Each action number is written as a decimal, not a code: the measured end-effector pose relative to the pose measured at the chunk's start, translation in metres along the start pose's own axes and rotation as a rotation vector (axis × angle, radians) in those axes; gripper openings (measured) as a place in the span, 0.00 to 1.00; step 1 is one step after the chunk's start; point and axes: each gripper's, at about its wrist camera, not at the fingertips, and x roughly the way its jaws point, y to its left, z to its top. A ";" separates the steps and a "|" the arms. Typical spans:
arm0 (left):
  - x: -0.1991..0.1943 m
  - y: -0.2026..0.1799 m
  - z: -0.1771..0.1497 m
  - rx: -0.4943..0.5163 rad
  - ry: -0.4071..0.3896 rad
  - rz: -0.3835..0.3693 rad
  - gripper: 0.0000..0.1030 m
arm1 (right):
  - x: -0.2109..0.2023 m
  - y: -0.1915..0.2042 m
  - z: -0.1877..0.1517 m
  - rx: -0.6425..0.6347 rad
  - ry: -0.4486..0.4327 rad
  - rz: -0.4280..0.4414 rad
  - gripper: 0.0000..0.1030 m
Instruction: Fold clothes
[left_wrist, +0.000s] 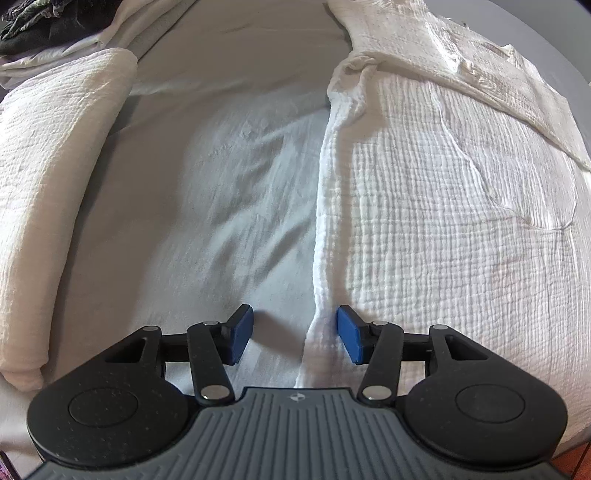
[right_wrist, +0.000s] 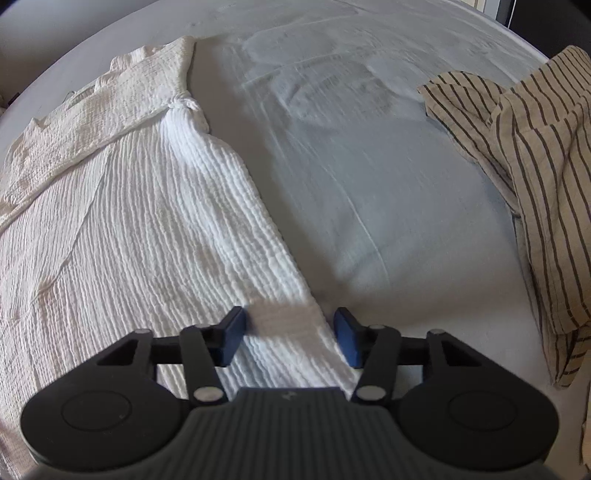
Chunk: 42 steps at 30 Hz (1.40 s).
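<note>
Open right tool (right_wrist: 290, 341) astride white garment (right_wrist: 147, 221) edge; striped shirt (right_wrist: 535, 177) beside.

Pale-sheeted bed (left_wrist: 229, 206), white crinkled garment (left_wrist: 443, 221) spread flat, folded cream cloth (left_wrist: 48, 184) alongside, striped shirt (right_wrist: 535, 184) crumpled near edge, dark clothes (left_wrist: 37, 26) heaped at corner

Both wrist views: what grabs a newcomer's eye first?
The white crinkled garment spread flat on the pale bedsheet, with the open right claw straddling its right edge and the open left claw at its left edge. Next, the striped shirt crumpled at far right, and a folded cream stack at left.
</note>
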 end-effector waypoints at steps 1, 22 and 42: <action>0.000 -0.004 -0.001 0.015 -0.010 0.009 0.48 | -0.002 0.002 -0.001 -0.008 -0.004 0.004 0.35; -0.054 -0.001 0.019 -0.036 -0.497 0.033 0.04 | -0.046 -0.002 -0.004 0.056 -0.474 0.152 0.08; -0.065 -0.028 0.006 0.110 -0.731 0.167 0.23 | -0.042 -0.012 -0.004 0.180 -0.464 0.112 0.35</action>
